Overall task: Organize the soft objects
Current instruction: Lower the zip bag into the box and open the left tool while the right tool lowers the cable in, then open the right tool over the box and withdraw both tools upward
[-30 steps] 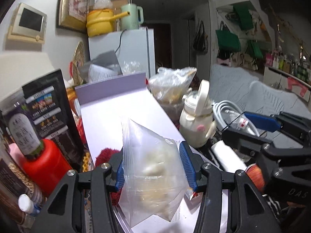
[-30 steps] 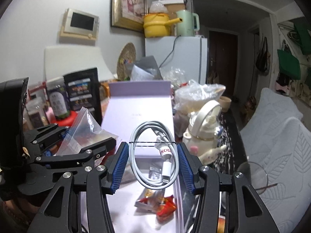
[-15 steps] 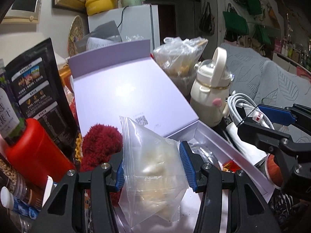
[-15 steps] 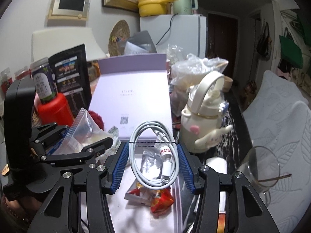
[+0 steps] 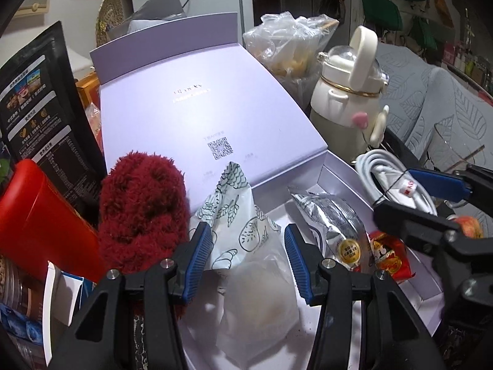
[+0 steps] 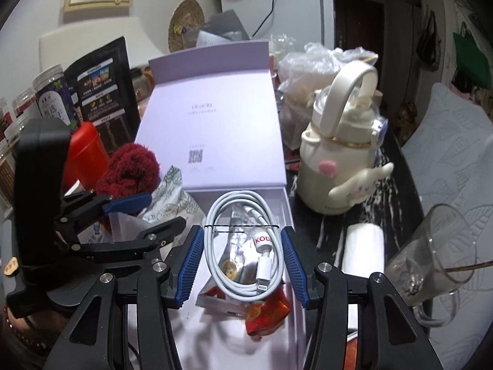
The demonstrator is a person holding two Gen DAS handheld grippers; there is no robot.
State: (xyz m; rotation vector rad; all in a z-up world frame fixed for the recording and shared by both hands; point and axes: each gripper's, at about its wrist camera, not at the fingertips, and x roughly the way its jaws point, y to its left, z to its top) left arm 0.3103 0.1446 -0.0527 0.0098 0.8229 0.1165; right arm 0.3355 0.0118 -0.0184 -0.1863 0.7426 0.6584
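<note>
Both pairs of jaws are clamped on loads above the open lilac gift box (image 6: 286, 203): left gripper (image 5: 248, 262) on a clear bag of pale soft filling (image 5: 258, 296), right gripper (image 6: 243, 266) on a coiled white charging cable (image 6: 243, 246). Foil and red snack packets already lie inside, so sorting looks partly done; both held items and the dark red fluffy bundle (image 5: 141, 209) beside the box remain unplaced.

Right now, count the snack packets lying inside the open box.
2 show. A silver foil packet lies mid-box beside the patterned bag; a red wrapper lies at the box's right wall. In the right wrist view the coiled white cable covers some of the floor, so more may be hidden.
</note>
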